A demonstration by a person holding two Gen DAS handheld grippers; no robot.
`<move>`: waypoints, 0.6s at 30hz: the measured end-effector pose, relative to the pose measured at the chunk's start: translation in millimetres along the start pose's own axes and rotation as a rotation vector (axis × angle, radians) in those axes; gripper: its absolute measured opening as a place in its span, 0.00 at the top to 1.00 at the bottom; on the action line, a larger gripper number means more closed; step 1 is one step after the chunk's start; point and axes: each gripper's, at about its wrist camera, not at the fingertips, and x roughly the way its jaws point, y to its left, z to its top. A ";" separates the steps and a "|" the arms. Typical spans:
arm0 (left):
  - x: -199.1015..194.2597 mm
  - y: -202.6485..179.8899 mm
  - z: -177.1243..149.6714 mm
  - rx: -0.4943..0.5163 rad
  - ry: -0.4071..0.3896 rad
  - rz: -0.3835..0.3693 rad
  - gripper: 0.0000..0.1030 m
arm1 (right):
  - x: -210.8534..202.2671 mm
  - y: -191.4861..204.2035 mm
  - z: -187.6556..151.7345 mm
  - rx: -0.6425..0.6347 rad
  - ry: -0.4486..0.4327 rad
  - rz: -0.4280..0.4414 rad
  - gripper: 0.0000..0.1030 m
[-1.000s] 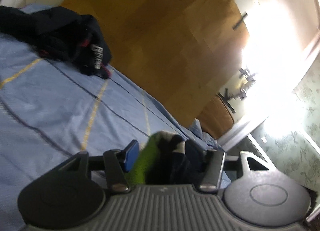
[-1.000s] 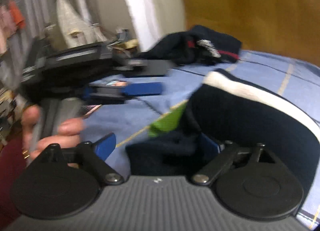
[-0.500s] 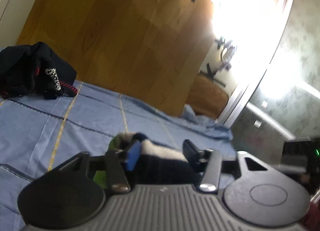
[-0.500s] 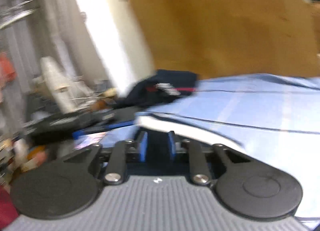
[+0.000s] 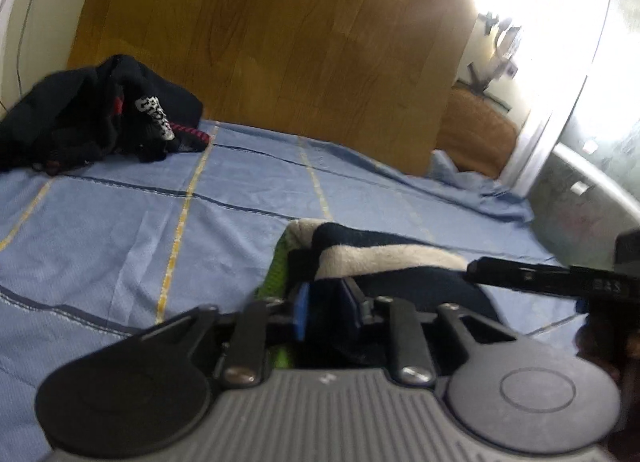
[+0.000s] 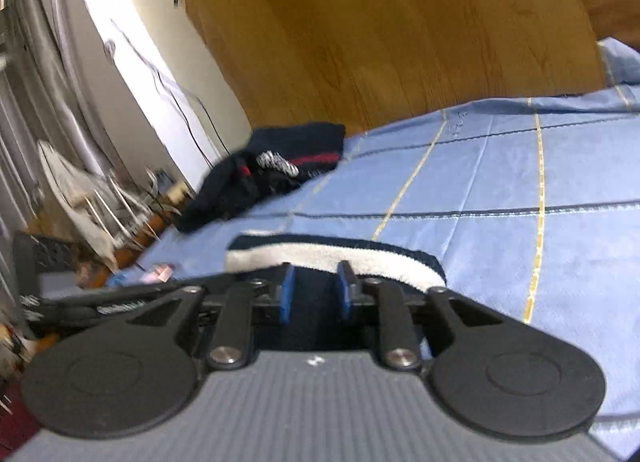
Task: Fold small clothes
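the left gripper (image 5: 323, 304) was nearly closed, pinching the garment's (image 5: 384, 258) navy and green edge just ahead of it. the right gripper (image 6: 315, 293) was likewise nearly closed on the garment (image 6: 332, 256) below its white band, low over the bed (image 6: 500, 190). judging by the thin bites, uneven pulling could slip an edge free or skew the fold.

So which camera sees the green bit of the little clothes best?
The left wrist view. There the green patch shows beside the left gripper, at the edge of the navy and white garment. The right wrist view shows only the garment's navy cloth and white band; no green is visible.
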 end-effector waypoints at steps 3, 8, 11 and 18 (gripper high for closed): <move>-17.5 14.8 5.0 -0.069 -0.042 -0.050 0.00 | -28.6 -8.8 -9.5 0.044 -0.066 0.008 0.24; -8.8 40.2 13.3 -0.182 0.062 -0.191 0.00 | -39.3 -38.1 -29.2 0.215 0.055 0.090 0.15; 9.9 46.8 11.9 -0.214 0.161 -0.244 0.00 | -34.3 -38.6 -38.2 0.208 0.107 0.081 0.15; 35.4 34.6 -8.7 -0.108 0.300 -0.215 0.00 | 1.3 -31.4 -51.3 0.202 0.205 0.098 0.15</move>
